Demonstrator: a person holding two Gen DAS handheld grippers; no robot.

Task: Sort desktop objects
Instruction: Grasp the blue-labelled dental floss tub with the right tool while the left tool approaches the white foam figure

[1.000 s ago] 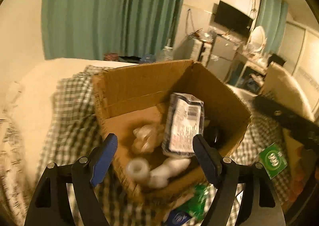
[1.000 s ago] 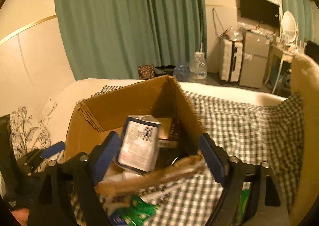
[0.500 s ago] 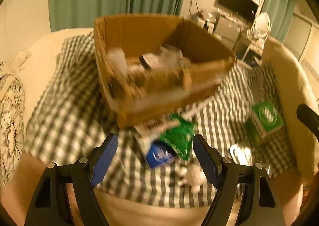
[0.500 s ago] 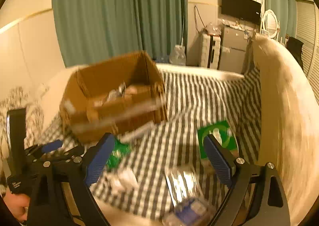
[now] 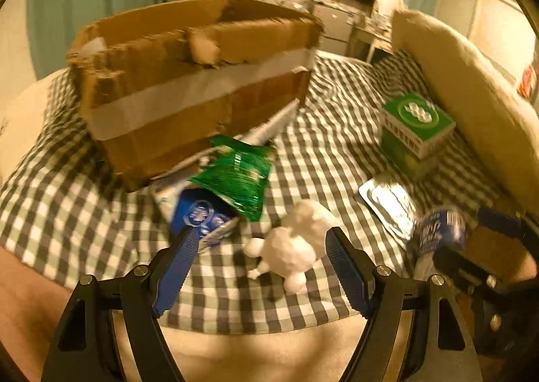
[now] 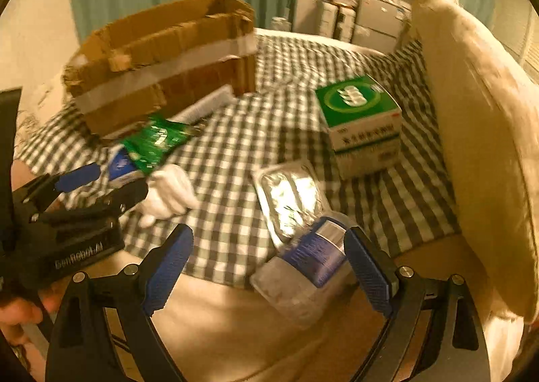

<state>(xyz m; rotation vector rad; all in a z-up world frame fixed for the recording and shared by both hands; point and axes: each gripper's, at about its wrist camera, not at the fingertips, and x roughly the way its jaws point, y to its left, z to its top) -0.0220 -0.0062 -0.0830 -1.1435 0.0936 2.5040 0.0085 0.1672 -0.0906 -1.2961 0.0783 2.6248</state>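
Observation:
A taped cardboard box (image 5: 195, 78) (image 6: 161, 68) stands on a checked cloth (image 5: 67, 200). In front of it lie a green foil packet (image 5: 235, 173) (image 6: 158, 139), a blue packet (image 5: 198, 213) and a white figurine (image 5: 293, 243) (image 6: 168, 196). My left gripper (image 5: 261, 240) (image 6: 111, 183) is open, and the figurine lies between its fingers untouched. My right gripper (image 6: 269, 237) is open over a clear bottle with a blue label (image 6: 303, 267) (image 5: 438, 233), which lies near its right finger. A silver blister pack (image 6: 289, 200) (image 5: 387, 203) and a green-and-white carton (image 6: 360, 115) (image 5: 414, 125) lie further back.
A large cream cushion (image 6: 478, 129) (image 5: 471, 85) borders the cloth on the right. A white tube-like pack (image 6: 205, 105) leans at the box's foot. The cloth ends near both grippers, on a cream surface (image 6: 235, 331). Green curtains and furniture stand far behind.
Both grippers have drawn back from over the box and sunk toward the cloth. The box's inside has gone out of sight, and the loose items in front of it have come into view.

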